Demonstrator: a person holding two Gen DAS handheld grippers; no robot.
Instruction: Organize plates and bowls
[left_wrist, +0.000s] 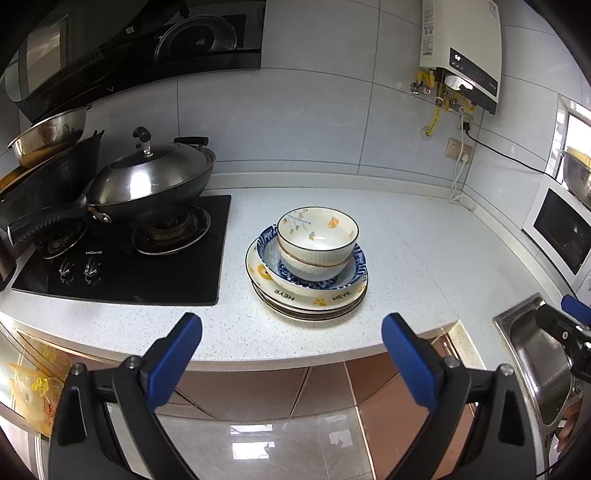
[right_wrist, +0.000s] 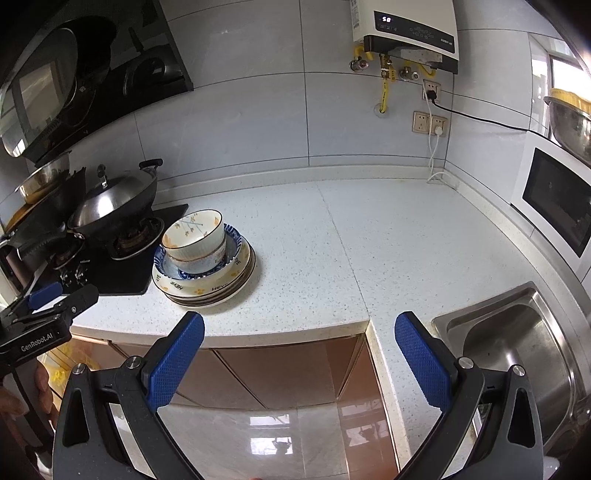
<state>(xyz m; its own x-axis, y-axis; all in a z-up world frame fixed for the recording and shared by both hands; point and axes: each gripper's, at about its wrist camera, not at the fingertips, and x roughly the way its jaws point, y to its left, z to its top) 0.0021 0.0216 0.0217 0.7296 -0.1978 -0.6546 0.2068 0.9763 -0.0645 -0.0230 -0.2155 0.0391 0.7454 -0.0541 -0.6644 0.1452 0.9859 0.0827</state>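
Counter (left_wrist: 406, 236): white speckled top running from the hob on the left to the sink on the right; it carries the stack of dishes near its front edge.
Hob (left_wrist: 147, 266): black glass, set into the counter just left of the dishes, with two burners.
Sink (right_wrist: 517, 339): stainless steel, at the right end of the counter, well apart from the dishes.
Wok (left_wrist: 155, 181): dark, on the right burner, covered by a steel lid with a black knob.
Water heater (left_wrist: 461, 48): white, on the tiled wall above the counter, with yellow pipes below it.
Plates (left_wrist: 314, 295): several flat plates piled on the counter; the top one is cream with yellow paw marks and the word HEYE on its rim.
Blue-patterned dish (left_wrist: 351, 273): a shallow blue and white bowl, sitting on the top plate.
Bowls (left_wrist: 317, 236): two cream bowls nested one in the other, standing upright in the blue-patterned dish; the upper one has orange flowers and a dark rim.
Left gripper (left_wrist: 291, 328): jaws spread wide with nothing between them, held in front of the counter edge and facing the stack, apart from it.
Right gripper (right_wrist: 299, 328): jaws likewise wide apart and holding nothing, in front of the counter edge between the stack and the sink, touching neither.
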